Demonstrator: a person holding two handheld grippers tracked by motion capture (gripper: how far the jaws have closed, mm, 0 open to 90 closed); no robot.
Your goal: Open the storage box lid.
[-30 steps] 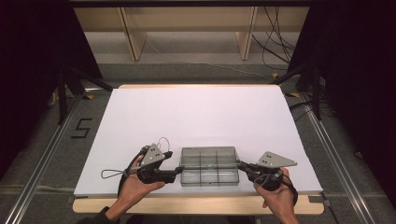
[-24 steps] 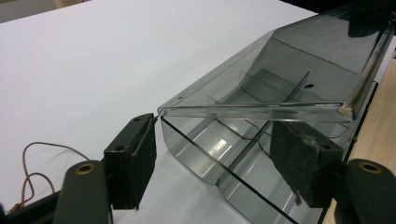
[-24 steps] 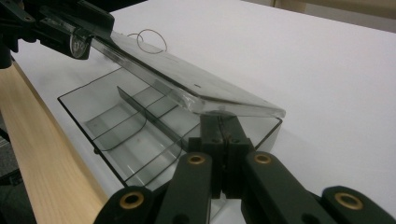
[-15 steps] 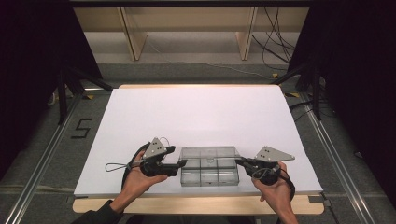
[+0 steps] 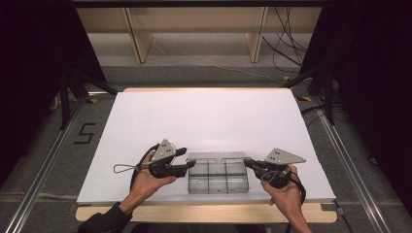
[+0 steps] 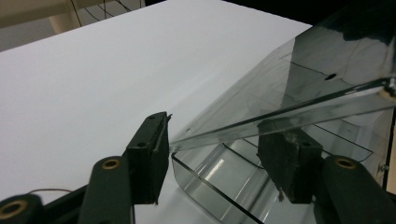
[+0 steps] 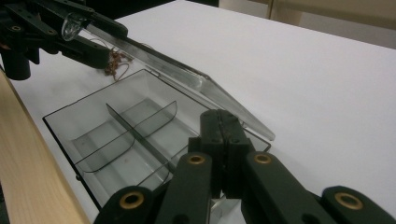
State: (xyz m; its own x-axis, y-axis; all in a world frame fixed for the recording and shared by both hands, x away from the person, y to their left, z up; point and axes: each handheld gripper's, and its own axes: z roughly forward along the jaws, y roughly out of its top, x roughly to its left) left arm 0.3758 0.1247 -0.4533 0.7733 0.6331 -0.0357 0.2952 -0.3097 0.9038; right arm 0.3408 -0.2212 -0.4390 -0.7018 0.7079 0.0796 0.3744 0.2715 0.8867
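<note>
A clear plastic compartment box [image 5: 218, 176] sits at the six o'clock edge of the white counter [image 5: 204, 116], between the two hands. Its lid [image 5: 218, 156] is raised and tilted, hinged along the twelve o'clock side. The left tongs [image 5: 186, 159] come in from nine o'clock; their jaws have just been closing, and in the left gripper view the lid's edge [image 6: 280, 114] lies between the jaws, though whether both pads press on it I cannot tell. The right tongs [image 5: 248, 164] come in from three o'clock with jaws together, at the box's right wall [image 7: 224, 205]; whether they pinch that wall I cannot tell.
</note>
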